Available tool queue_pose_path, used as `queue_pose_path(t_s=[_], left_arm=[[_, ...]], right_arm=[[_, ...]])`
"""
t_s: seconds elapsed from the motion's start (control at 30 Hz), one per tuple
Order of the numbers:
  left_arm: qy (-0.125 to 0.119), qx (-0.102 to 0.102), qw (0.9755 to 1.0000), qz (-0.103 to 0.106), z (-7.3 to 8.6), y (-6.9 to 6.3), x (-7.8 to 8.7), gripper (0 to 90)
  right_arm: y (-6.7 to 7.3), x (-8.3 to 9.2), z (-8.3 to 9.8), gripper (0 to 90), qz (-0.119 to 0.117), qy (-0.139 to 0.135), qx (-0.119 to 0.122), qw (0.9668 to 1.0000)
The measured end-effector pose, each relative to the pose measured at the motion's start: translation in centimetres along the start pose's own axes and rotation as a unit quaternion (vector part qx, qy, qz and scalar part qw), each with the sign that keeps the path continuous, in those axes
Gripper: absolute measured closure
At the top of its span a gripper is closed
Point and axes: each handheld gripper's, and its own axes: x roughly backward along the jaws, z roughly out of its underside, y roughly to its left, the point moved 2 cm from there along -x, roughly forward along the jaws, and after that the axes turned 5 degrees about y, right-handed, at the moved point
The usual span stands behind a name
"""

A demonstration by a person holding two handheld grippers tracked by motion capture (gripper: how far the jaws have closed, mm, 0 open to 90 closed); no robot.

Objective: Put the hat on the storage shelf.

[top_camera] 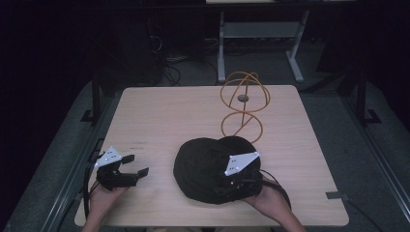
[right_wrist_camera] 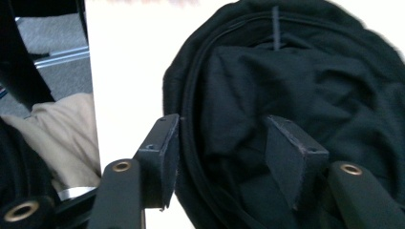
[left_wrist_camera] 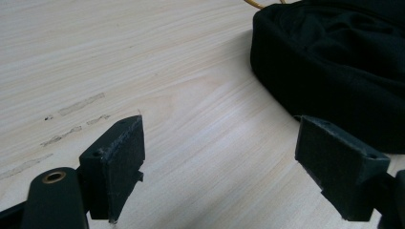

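The right tool (right_wrist_camera: pixel 222 160), jaws half-wide and not clamped, straddles the rim of the black cap (right_wrist_camera: pixel 305 86) lying directly beneath it on the counter (top_camera: pixel 159 116).

place: lab | cue: bare test table (top_camera: pixel 159 111), floor cables (top_camera: pixel 169 72)

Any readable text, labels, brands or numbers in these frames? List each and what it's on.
None readable.
Black hat: no logo or tag text seen in any view.
Grey plates on the left claw and right claw: only small dark dots, no print.
Table: faint dark smudges, not lettering.
Orange wire stand: no markings.
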Motion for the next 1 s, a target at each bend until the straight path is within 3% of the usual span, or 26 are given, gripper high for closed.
queue_pose_path(t_s=[0.23, 0.37, 0.57, 0.77, 1.0], left_arm=[[-0.003, -0.003, 1.0, -0.001, -0.1, 0.0, 0.1, 16.9], [0.0, 0.0, 1.0, 0.001, 0.0, 0.0, 0.0, 16.9], [0.001, -0.003, 1.0, 0.003, 0.0, 0.0, 0.0, 16.9], [0.002, -0.004, 1.0, 0.005, -0.1, -0.2, -0.1, 16.9], [0.001, -0.007, 1.0, 0.004, -0.1, -0.3, 0.0, 16.9]], right_arm=[[0.9, -2.1, -0.7, 52.7, -0.014, 0.027, 0.003, 0.9995], [1.0, -2.9, -0.8, 54.7, -0.011, 0.04, 0.001, 0.9991], [1.2, -4.4, -0.5, 64.6, -0.008, 0.068, 0.009, 0.9976], [1.7, -5.0, -0.3, 72.2, -0.013, 0.082, 0.021, 0.9963], [1.6, -4.6, -0.4, 77.2, -0.019, 0.075, 0.034, 0.9964]])
